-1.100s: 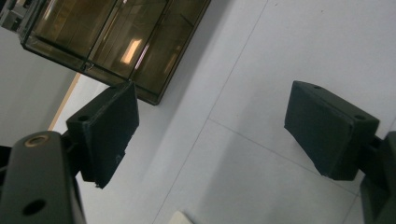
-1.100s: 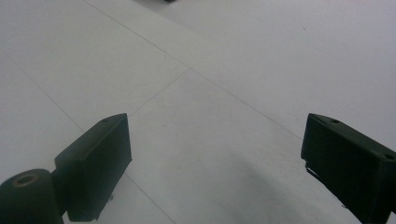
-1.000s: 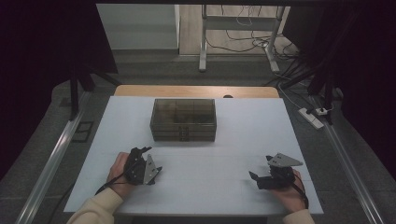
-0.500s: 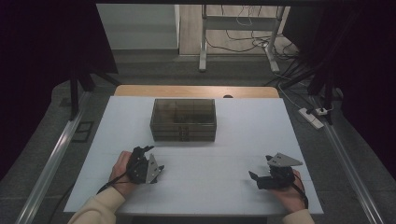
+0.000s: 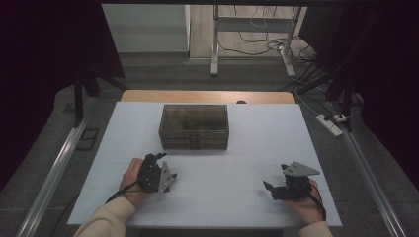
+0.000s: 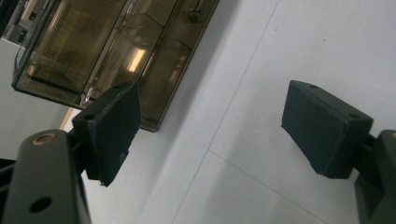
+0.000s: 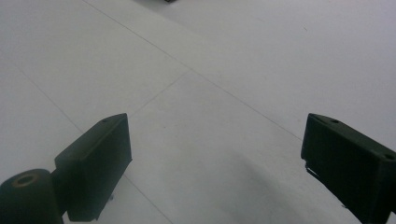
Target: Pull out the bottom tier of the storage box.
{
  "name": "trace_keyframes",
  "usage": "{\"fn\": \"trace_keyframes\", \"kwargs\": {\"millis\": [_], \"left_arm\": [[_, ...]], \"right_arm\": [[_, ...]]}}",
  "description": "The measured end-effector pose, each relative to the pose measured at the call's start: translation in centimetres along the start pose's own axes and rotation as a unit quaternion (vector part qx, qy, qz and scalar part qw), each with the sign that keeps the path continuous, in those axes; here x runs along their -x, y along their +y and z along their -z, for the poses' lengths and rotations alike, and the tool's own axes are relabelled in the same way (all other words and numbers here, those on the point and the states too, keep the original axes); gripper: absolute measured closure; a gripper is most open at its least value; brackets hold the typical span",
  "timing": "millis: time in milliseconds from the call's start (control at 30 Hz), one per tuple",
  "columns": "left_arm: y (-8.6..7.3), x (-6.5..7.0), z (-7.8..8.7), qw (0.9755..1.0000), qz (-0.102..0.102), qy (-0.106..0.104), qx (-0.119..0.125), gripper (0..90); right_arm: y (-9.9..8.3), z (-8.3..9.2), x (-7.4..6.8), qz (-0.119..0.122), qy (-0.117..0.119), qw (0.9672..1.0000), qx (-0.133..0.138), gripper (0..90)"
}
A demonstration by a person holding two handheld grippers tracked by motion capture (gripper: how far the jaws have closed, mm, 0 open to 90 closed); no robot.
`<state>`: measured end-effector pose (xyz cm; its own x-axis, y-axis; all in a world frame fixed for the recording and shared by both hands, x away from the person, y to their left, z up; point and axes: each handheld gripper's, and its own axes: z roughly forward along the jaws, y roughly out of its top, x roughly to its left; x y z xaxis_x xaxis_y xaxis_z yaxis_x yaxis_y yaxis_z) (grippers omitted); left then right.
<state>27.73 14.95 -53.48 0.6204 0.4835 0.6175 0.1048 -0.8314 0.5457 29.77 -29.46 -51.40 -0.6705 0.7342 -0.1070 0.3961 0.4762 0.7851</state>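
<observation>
A smoky, see-through box with inner compartments and its lid down stands at the middle back of the white table. My left gripper is held in a hand near the front left, a short way in front of the box, tilted on its side. In the left gripper view the left gripper is open with nothing between its jaws, and the box lies beyond them at the upper left. My right gripper rests at the front right, pointing left. In the right gripper view the right gripper is open over bare table.
A wooden strip runs along the table's far edge. A power strip and cables lie on the floor to the right. A metal stand rises behind the table, and a rail runs along the left side.
The left gripper has shifted only slightly in the hand. The right gripper and the box have kept still.
</observation>
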Motion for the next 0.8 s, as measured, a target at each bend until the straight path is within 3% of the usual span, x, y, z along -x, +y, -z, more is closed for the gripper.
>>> {"fn": "trace_keyframes", "kwargs": {"millis": [800], "left_arm": [[1.2, 0.1, -1.0, 0.9999, -0.015, 0.006, 0.005, 21.2]], "right_arm": [[0.1, 0.0, 0.0, 0.002, 0.001, 1.0000, 0.000, 8.3]]}}
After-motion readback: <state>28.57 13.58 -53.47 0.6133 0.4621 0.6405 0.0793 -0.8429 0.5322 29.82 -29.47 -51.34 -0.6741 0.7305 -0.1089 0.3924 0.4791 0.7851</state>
